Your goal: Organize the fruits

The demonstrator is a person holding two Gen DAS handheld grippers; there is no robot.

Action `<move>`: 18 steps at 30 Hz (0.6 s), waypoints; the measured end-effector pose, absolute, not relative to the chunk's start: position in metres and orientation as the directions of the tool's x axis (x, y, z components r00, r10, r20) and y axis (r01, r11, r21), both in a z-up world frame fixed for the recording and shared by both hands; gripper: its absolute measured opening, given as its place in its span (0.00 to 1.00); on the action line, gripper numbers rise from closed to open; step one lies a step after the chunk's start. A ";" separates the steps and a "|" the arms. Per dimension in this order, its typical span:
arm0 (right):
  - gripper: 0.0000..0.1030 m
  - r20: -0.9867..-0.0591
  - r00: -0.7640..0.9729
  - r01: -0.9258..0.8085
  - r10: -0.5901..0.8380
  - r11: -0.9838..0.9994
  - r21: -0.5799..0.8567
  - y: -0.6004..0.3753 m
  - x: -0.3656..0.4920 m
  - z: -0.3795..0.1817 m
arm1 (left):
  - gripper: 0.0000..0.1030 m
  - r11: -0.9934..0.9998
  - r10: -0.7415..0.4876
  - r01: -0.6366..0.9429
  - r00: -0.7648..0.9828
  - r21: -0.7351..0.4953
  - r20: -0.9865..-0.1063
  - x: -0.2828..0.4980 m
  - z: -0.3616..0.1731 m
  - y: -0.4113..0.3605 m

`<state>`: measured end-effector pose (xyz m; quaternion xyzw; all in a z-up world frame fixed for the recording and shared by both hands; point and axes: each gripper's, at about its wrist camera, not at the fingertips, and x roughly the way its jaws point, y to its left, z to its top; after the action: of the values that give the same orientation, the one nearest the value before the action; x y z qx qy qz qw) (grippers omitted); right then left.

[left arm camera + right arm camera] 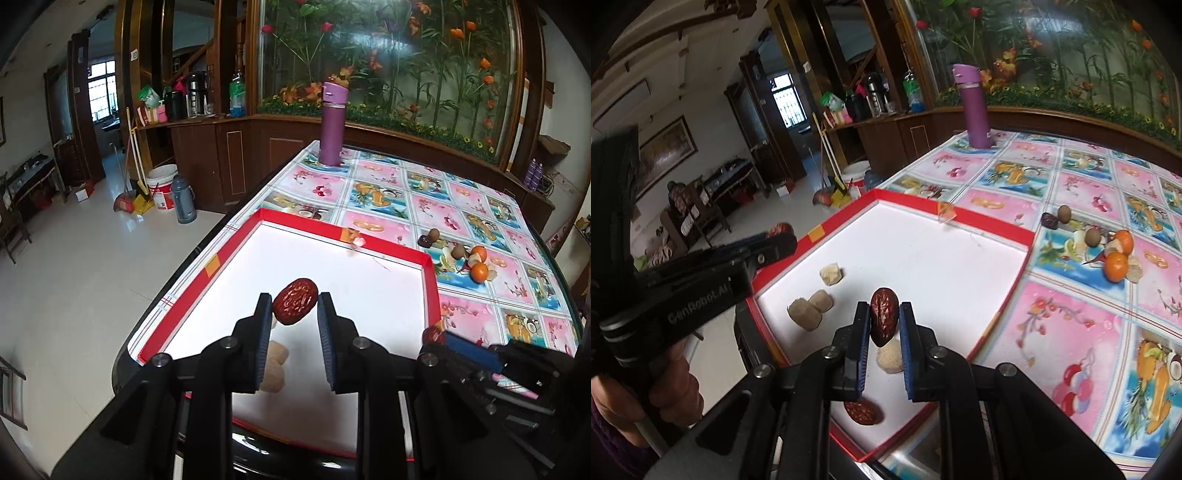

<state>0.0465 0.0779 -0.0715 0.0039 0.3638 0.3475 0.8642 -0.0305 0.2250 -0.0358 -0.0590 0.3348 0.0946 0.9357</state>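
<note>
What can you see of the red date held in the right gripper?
The red date is a dried, wrinkled, glossy dark red-brown oval. It stands upright, long axis vertical, pinched at its sides between the blue pads of the right gripper, lifted above the white floor of the red-rimmed tray. Its top pokes above the fingertips. Nothing but the pads touches it. A pale fruit piece lies below and behind it.

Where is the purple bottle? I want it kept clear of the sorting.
In both views the purple bottle stands upright at the table's far edge, beyond the red tray, far from both grippers.
</note>
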 end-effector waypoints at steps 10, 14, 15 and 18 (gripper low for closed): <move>0.13 -0.665 0.471 -0.593 0.580 0.766 0.249 0.100 0.040 -0.087 | 0.26 0.969 0.160 -0.244 0.739 -0.038 -0.654 -0.027 -0.048 0.244; 0.13 -0.669 0.474 -0.594 0.573 0.769 0.238 0.105 0.037 -0.089 | 0.26 0.965 0.178 -0.261 0.731 -0.028 -0.659 -0.024 -0.051 0.248; 0.13 -0.668 0.478 -0.595 0.571 0.769 0.232 0.106 0.036 -0.089 | 0.26 0.965 0.179 -0.262 0.730 -0.027 -0.660 -0.024 -0.052 0.249; 0.13 -0.667 0.478 -0.595 0.571 0.769 0.233 0.106 0.035 -0.091 | 0.26 0.963 0.186 -0.269 0.725 -0.025 -0.663 -0.023 -0.054 0.253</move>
<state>0.0347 0.1065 -0.0909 -0.0154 0.3821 0.3392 0.8595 -0.0230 0.2527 -0.0541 -0.0598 0.3497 0.1227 0.9269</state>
